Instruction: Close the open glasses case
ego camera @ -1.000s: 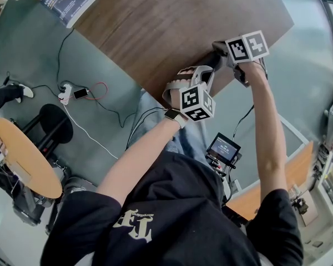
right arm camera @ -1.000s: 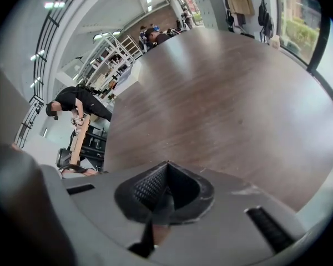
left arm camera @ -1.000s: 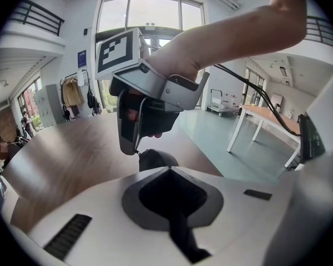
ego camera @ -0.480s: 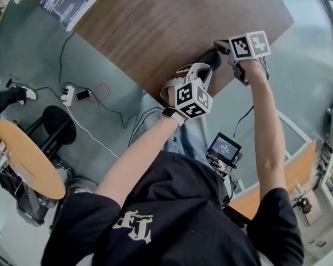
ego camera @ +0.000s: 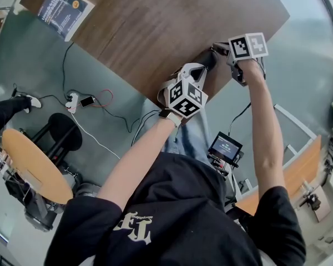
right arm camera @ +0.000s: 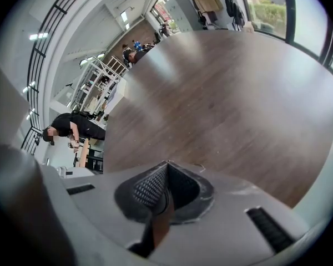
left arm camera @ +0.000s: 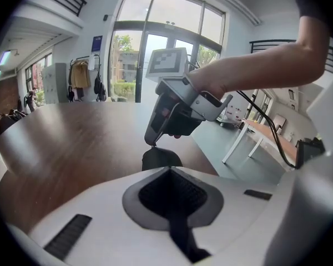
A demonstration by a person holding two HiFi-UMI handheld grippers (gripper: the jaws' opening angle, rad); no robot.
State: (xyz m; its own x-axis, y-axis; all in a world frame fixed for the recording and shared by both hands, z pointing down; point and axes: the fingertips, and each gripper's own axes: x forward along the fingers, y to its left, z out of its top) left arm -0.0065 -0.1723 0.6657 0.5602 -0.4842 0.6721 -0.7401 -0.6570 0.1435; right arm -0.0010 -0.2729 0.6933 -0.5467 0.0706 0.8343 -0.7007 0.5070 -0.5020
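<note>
A dark glasses case [ego camera: 208, 59] lies at the near edge of the brown table [ego camera: 155, 21], and its lid cannot be made out. In the left gripper view the case [left arm camera: 161, 158] is a dark rounded lump just past my left gripper [left arm camera: 168, 173], whose jaws are together with nothing between them. My right gripper [left arm camera: 151, 144] comes down from above and its closed tip touches the top of the case. In the head view the left gripper [ego camera: 202, 66] is at the case's near side and the right gripper [ego camera: 216, 49] at its far right. The right gripper [right arm camera: 165, 168] shows shut jaws over bare table.
A printed leaflet [ego camera: 64, 3] lies at the table's far left corner. On the floor are a power strip with cables [ego camera: 72, 100], a black stool [ego camera: 65, 132], a round wooden table [ego camera: 30, 165] and a small screen [ego camera: 225, 147]. A person in black [right arm camera: 72, 127] stands beyond the table.
Both grippers have rolled a little at the case. The left gripper's marker cube has edged up towards the table edge. The case stays in the same place.
</note>
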